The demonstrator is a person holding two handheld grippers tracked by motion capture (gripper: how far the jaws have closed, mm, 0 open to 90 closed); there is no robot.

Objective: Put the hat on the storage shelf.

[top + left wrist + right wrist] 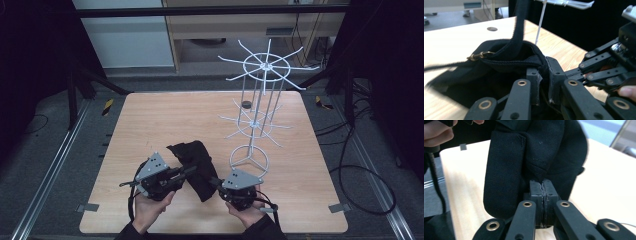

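Observation:
A black fabric bag (195, 165) lies near the front middle of the wooden table (150, 120). Its black strap (520, 22) rises up and out of the left gripper view, with a brass clasp (480, 55) at the bag's rim. My left gripper (187, 172) reaches in from the left and is shut on the bag's rim (499, 62), fabric pinched between its pads (544, 75). My right gripper (215, 181) comes from the right and is shut on a fold of the bag's lower edge (524, 152), pads pressed together on the cloth (543, 187).
A white wire display rack (260, 100) with spoked arms stands on a ring base just right of the bag, close behind my right gripper. A small dark round disc (245, 104) lies farther back on the table. Dark frame posts flank the table.

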